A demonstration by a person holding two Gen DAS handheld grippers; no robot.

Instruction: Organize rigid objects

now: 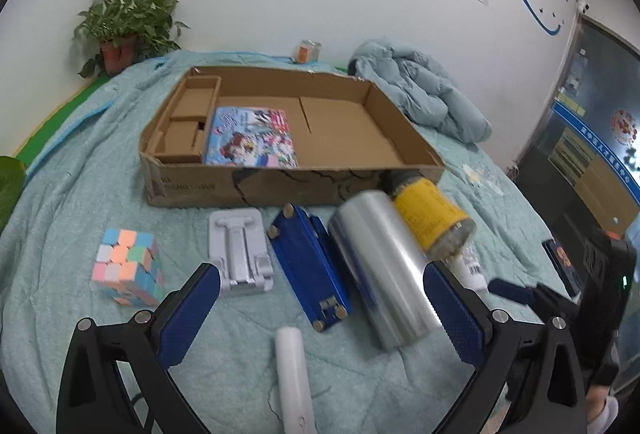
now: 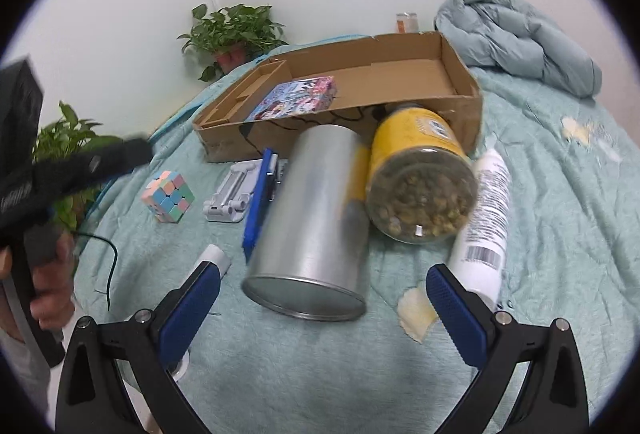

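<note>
A shallow cardboard box [image 1: 280,185] [image 2: 460,101] lies on the bed with a colourful book [image 1: 251,137] [image 2: 298,99] inside. In front of it lie a silver can [image 1: 380,270] [image 2: 316,218], a yellow-labelled jar [image 1: 430,218] [image 2: 420,185], a blue flat case [image 1: 308,266] [image 2: 258,201], a white stand [image 1: 240,254] [image 2: 230,195], a pastel cube [image 1: 128,266] [image 2: 168,195], a white bottle [image 2: 486,218] and a white tube [image 1: 294,374]. My left gripper [image 1: 320,314] is open above the blue case and can. My right gripper [image 2: 322,310] is open, just before the can's base.
The bed has a teal quilt [image 1: 60,213]. A light-blue jacket [image 1: 420,93] [image 2: 520,33] lies behind the box. A potted plant [image 1: 124,29] [image 2: 232,33] stands at the far corner, a small can [image 1: 307,51] by the wall. The other gripper's handle [image 2: 60,169] is at left.
</note>
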